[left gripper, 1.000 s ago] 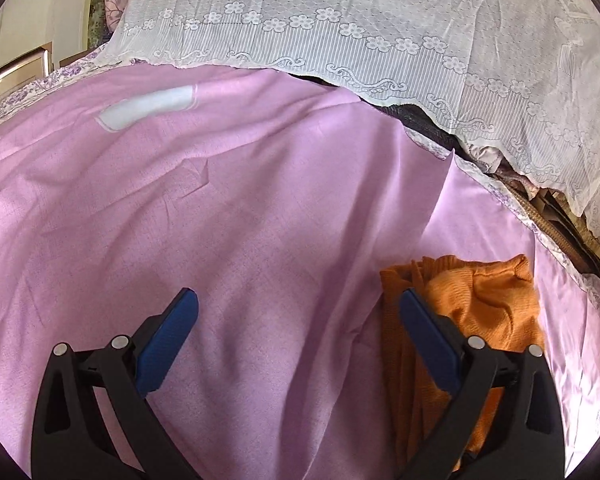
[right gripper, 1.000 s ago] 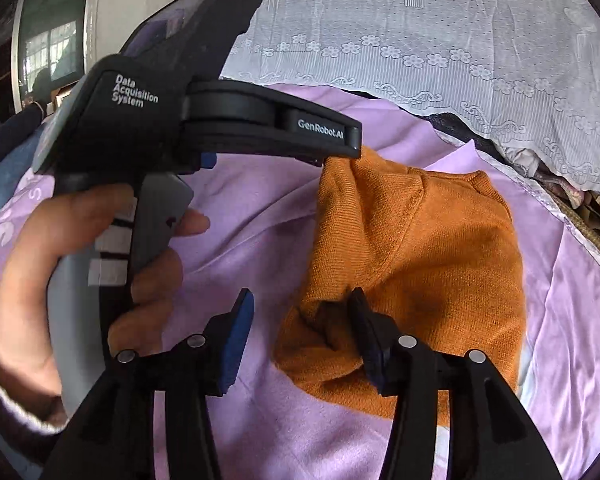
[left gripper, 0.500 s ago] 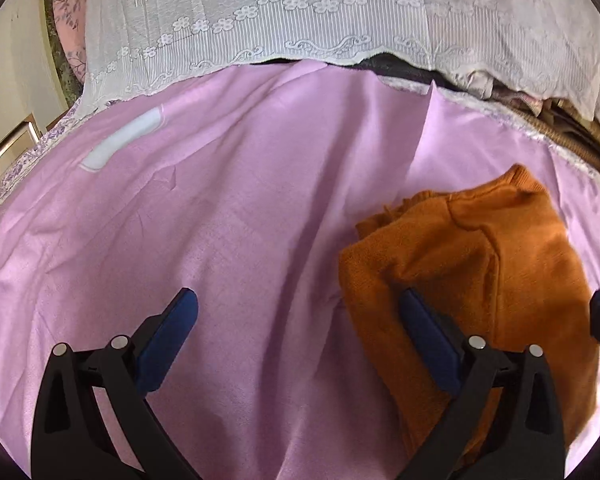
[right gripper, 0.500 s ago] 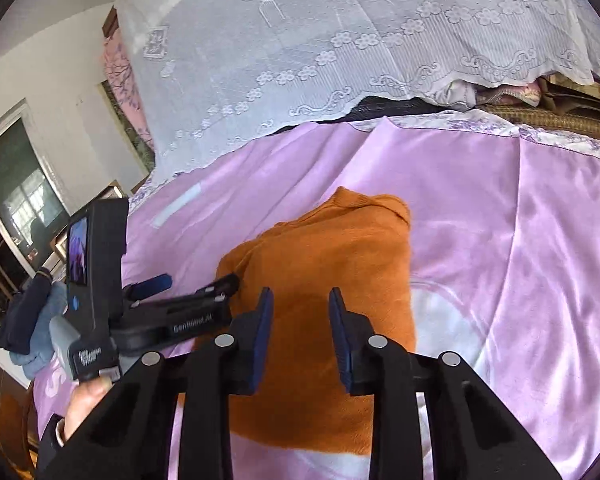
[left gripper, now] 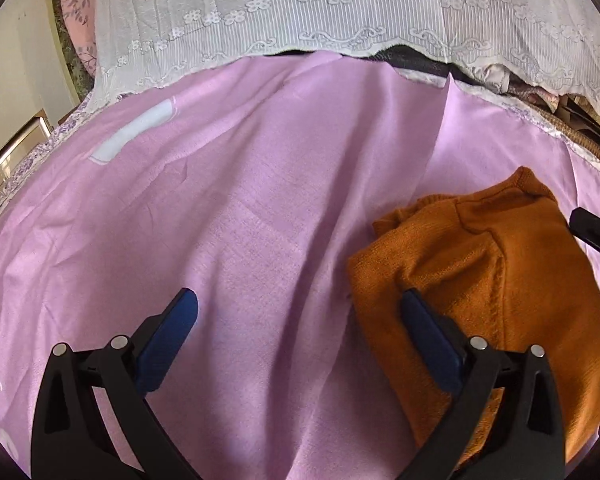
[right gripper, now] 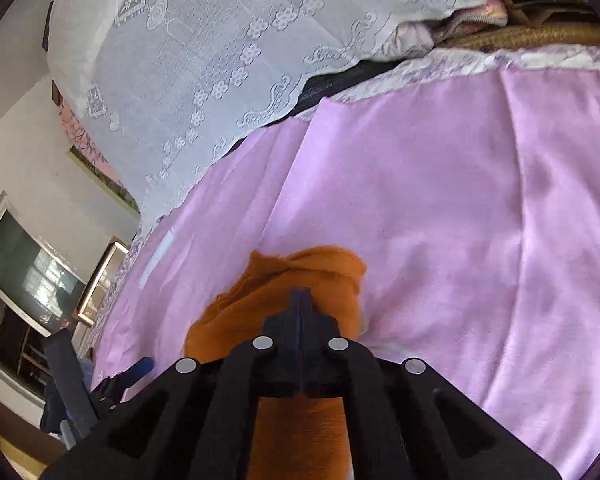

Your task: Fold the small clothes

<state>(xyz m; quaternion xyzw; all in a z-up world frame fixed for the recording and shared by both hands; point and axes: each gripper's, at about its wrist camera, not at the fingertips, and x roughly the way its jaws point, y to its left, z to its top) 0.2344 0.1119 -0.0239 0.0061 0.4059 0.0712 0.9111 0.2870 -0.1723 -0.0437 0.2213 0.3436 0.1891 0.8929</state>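
Observation:
A small orange knitted sweater (left gripper: 500, 280) lies folded on the pink bed sheet (left gripper: 240, 220), at the right of the left wrist view. My left gripper (left gripper: 296, 320) is open, with its right finger over the sweater's left edge. My right gripper (right gripper: 300, 300) has its jaws closed together above the sweater (right gripper: 312, 276), which lies under and ahead of it; no cloth shows between the tips. Part of the right gripper (left gripper: 596, 232) shows at the right edge of the left wrist view.
A white lace cover (left gripper: 340, 12) drapes over a pile at the back of the bed. A woven basket (right gripper: 540, 36) and bundled fabrics sit behind the sheet's edge. A window (right gripper: 28, 272) and a wooden frame (right gripper: 100, 276) are at the left.
My right gripper has closed its jaws and tilted up over the sweater. The left gripper stays open and has hardly shifted. The sweater lies flat on the sheet.

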